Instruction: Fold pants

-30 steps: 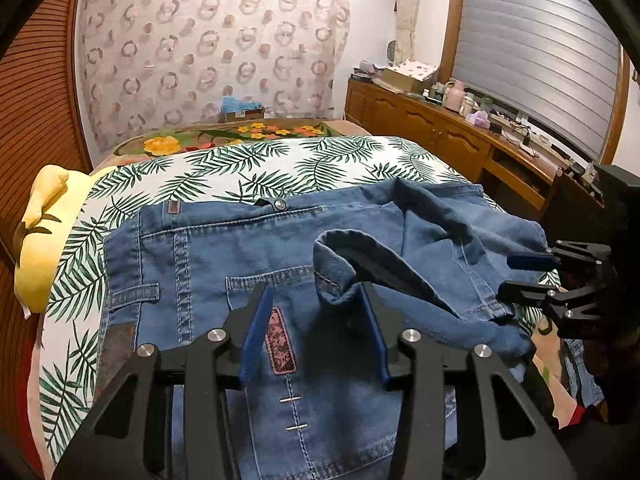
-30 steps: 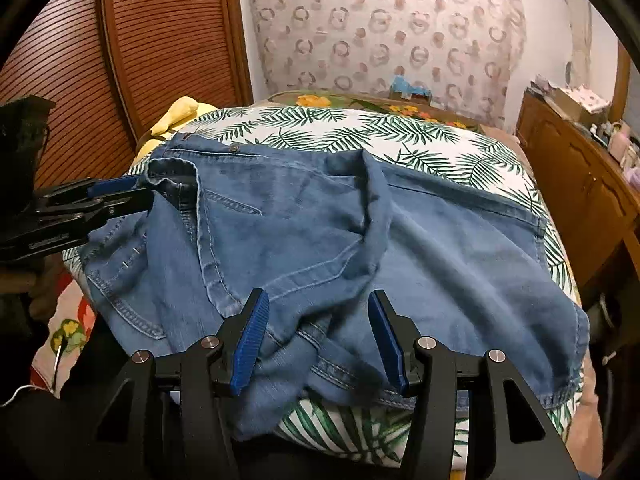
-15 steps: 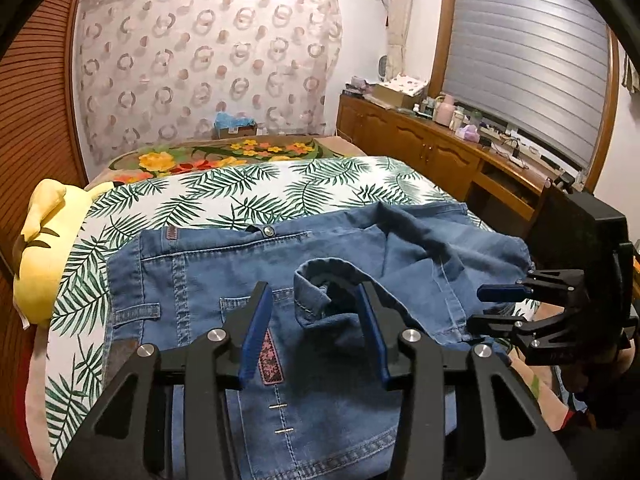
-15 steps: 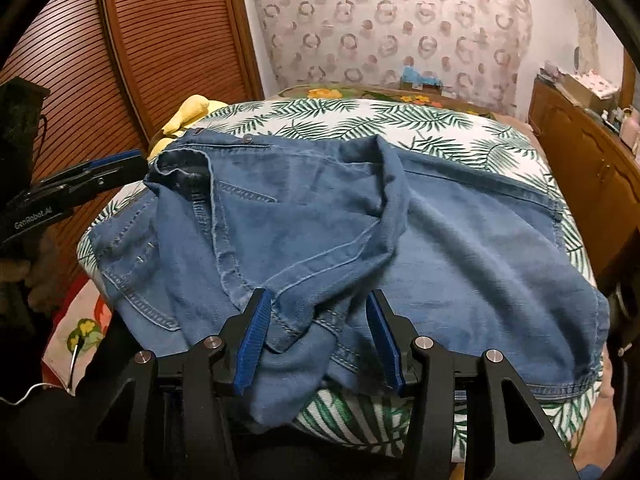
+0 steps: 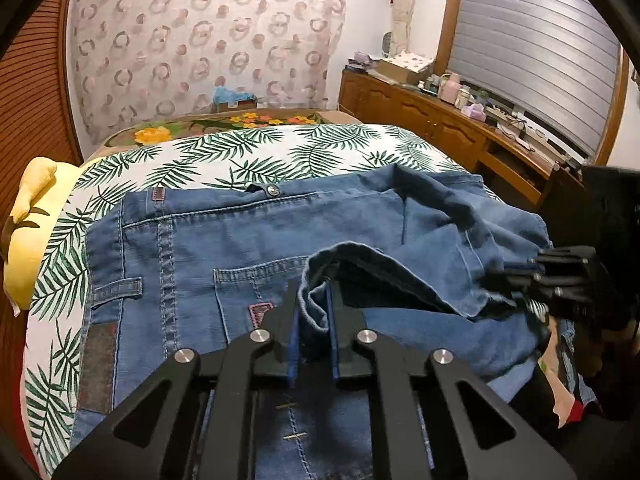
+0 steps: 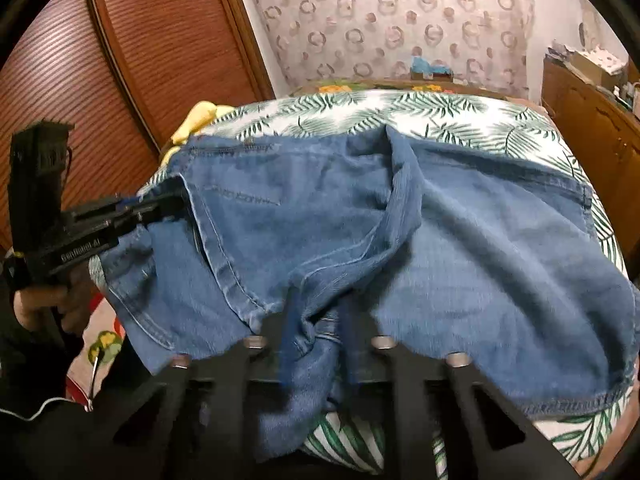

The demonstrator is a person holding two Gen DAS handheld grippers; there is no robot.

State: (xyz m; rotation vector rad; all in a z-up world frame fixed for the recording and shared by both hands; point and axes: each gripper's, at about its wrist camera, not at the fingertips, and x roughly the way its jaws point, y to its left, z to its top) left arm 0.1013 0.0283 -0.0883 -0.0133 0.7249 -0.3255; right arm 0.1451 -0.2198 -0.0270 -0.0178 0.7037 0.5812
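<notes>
Blue denim pants [image 5: 200, 248] lie crumpled across the palm-leaf bedspread [image 5: 240, 152], waistband and button at the far side. My left gripper [image 5: 314, 304] is shut on a rolled hem fold above the back pocket. In the right wrist view the pants [image 6: 480, 240] spread over the bed's near edge. My right gripper [image 6: 316, 320] has its jaws closing, and they pinch a bunched seam of denim. The right gripper [image 5: 516, 276] shows at the right of the left wrist view, its tips in the cloth. The left gripper [image 6: 168, 204] shows at the left, held by a hand [image 6: 36, 304].
A yellow plush cushion [image 5: 28, 232] lies at the bed's left edge. A wooden dresser [image 5: 440, 120] crowded with small items runs along the right wall under a shuttered window. Slatted wooden doors [image 6: 120, 60] stand at the left. A patterned curtain hangs behind the bed.
Both grippers went from open around the denim to closed on it. The left now pinches the rolled hem, the right the bunched seam. The cloth has lifted slightly near the right one.
</notes>
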